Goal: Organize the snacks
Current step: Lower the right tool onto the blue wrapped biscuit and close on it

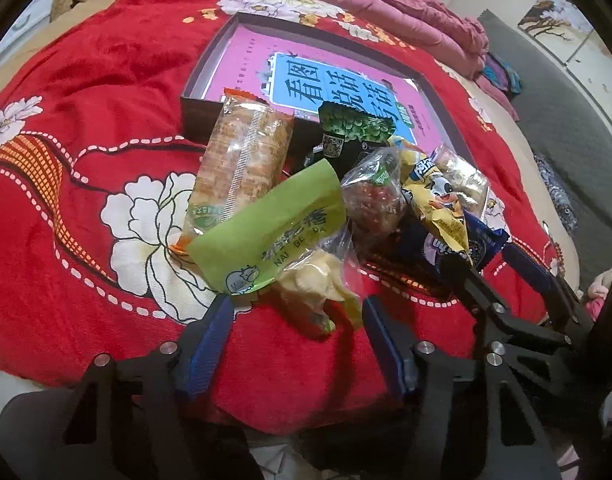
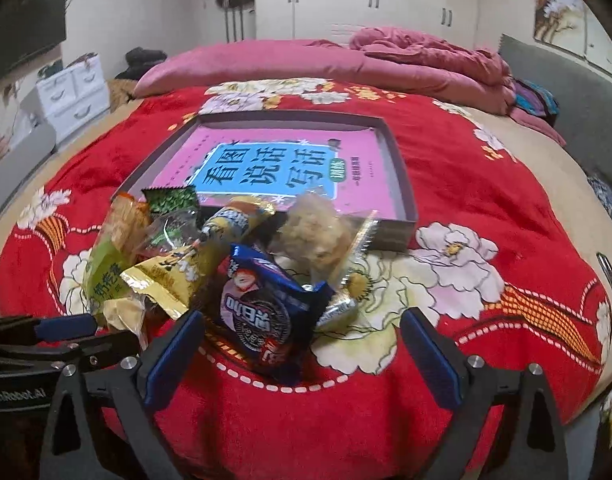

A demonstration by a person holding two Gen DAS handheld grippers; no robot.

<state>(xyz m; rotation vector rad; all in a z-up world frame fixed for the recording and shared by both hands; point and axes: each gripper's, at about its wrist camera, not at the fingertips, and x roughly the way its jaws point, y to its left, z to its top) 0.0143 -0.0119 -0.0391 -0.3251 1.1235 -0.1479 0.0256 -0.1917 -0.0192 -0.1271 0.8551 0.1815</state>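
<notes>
Snack pile (image 1: pixel 330 184) lies on the red blanket (image 1: pixel 86 92), just in front of the shallow box (image 1: pixel 210 76). Left gripper (image 1: pixel 298 312) is part open around the green packet's (image 1: pixel 274 232) near end, pads not pressing. Right gripper (image 2: pixel 302 326) gapes wide around the blue cookie pack (image 2: pixel 262 312), holding nothing.

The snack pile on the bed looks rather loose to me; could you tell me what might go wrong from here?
1. The packets overlap, so lifting the green packet could drag the biscuit sleeve along.
2. The left gripper might crush its soft contents.
3. The blue cookie packet may slip sideways from the open right gripper.
</notes>
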